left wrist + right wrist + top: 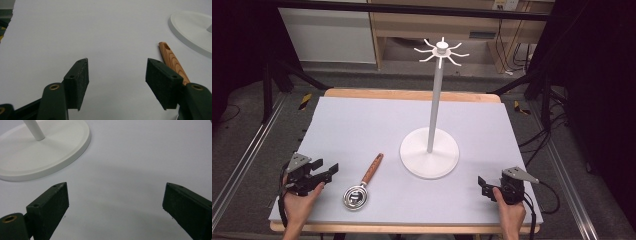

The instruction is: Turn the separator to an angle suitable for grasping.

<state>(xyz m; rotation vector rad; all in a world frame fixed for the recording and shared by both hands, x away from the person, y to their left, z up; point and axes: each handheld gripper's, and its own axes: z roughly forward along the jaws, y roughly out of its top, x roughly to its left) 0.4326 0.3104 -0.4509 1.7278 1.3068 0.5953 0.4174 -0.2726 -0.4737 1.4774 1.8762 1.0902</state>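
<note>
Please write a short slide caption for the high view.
Two open tools flank a wooden-handled strainer and a white hook stand.

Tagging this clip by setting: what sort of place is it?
Probably a lab recording rig, not a kitchen: a table with a plain grey top, dark curtains on both sides, cables on the floor, floor rails alongside.

You're in a lab. A black frame rings your table. Cables trail over the floor
</note>
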